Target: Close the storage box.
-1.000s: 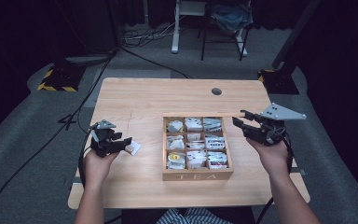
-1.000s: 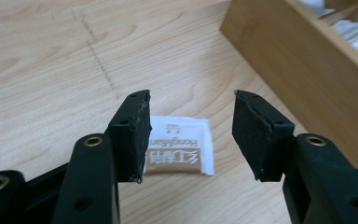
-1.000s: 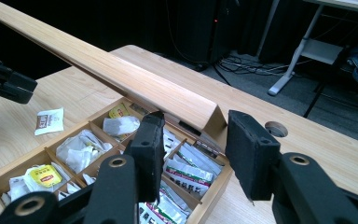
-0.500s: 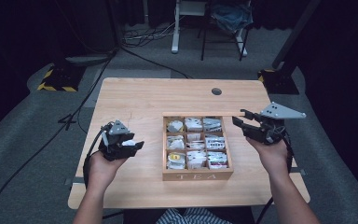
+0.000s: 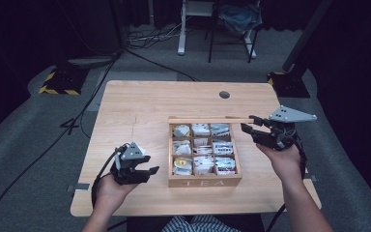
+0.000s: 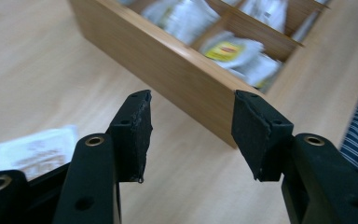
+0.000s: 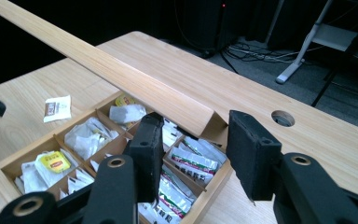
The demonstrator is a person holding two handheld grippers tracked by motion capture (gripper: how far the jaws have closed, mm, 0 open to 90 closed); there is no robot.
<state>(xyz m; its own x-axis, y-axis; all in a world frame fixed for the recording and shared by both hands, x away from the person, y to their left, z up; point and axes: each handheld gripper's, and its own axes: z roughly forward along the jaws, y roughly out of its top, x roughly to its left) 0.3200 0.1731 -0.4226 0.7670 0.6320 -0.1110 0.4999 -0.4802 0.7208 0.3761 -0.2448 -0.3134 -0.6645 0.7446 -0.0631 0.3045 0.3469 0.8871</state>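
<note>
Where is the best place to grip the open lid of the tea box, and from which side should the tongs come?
Judging by its pose, grip the lid at its free corner nearest the right tongs, coming from the box's right side. It stands upright as a thin board, so open jaws can straddle its edge.

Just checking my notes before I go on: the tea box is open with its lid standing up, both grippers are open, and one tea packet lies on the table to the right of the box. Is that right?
Not quite. The loose tea packet lies on the table to the left of the tea box, near the left gripper, as the right gripper view shows. The rest holds: the lid stands up, and both the left and right gripper are open.
</note>
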